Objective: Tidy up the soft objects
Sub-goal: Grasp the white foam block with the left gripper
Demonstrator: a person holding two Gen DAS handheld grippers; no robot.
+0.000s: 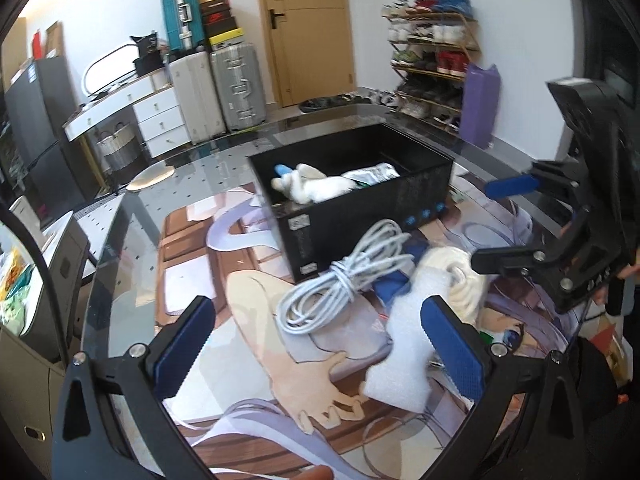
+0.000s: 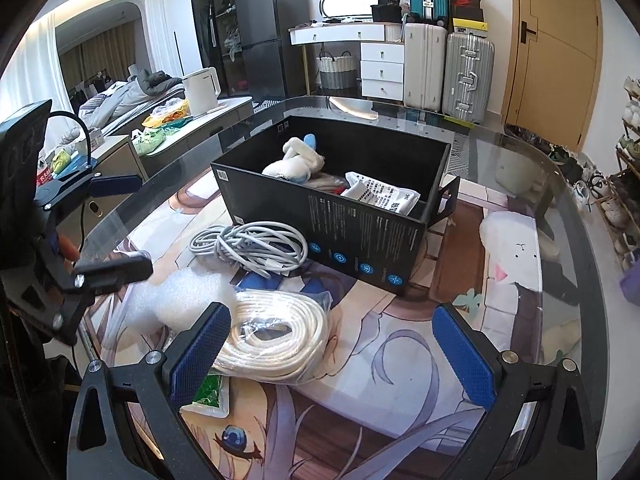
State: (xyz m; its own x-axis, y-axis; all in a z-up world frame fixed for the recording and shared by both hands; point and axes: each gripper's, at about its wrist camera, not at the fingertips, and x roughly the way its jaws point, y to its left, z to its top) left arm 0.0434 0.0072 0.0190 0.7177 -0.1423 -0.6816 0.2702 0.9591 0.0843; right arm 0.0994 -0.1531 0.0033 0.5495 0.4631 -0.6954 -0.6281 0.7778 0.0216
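A black box (image 1: pixel 360 216) (image 2: pixel 360 240) stands on the table and holds a white and blue plush toy (image 1: pixel 312 186) (image 2: pixel 296 160) and a white printed pouch (image 1: pixel 374 172) (image 2: pixel 380 194). In front of it lie a grey coiled cable (image 1: pixel 344 280) (image 2: pixel 252 246), a bagged white rope coil (image 2: pixel 276 340) (image 1: pixel 460 280) and a white foam sheet (image 1: pixel 404 344) (image 2: pixel 180 296). My left gripper (image 1: pixel 316 348) is open above the foam and cable. My right gripper (image 2: pixel 332 352) is open over the rope coil. Each gripper shows in the other's view, the right (image 1: pixel 504 224) and the left (image 2: pixel 116 224).
The glass table top (image 2: pixel 520 152) covers a printed anime mat (image 1: pixel 224 280). A green packet (image 2: pixel 208 392) lies under the rope bag. Suitcases (image 1: pixel 236 88), a white dresser (image 2: pixel 380 64), a shoe rack (image 1: pixel 432 60) and a kettle (image 2: pixel 200 90) stand around the room.
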